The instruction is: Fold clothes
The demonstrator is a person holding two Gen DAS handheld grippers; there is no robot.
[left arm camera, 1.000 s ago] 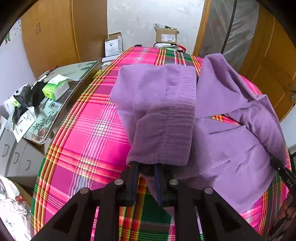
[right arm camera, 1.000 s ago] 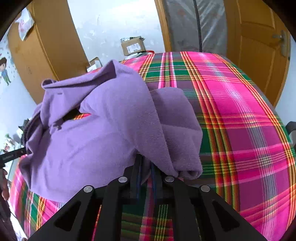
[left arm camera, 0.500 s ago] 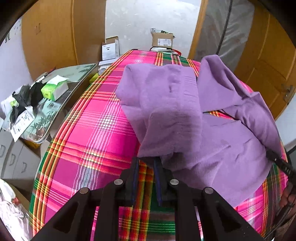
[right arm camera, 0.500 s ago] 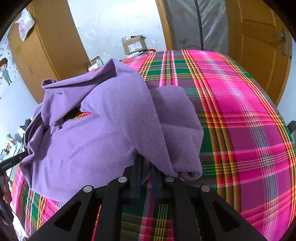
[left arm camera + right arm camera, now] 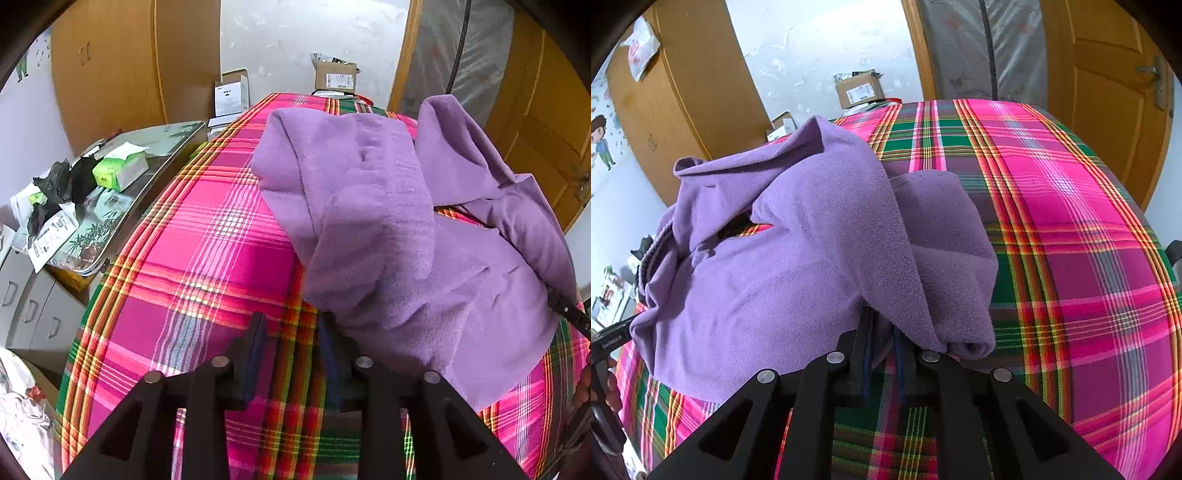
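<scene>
- Left tongs (image 5: 291, 332): jaws apart, empty, beside the purple garment (image 5: 369, 221) on the plaid bed (image 5: 207, 258).
- Right tongs (image 5: 882, 332): nearly closed, pinching the garment's near hem, likely to anchor the fold.

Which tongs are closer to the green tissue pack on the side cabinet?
Left. The left tongs hover open over the plaid cover beside the cabinet holding the green tissue pack; the right tongs grip the purple fleece garment farther across.
</scene>
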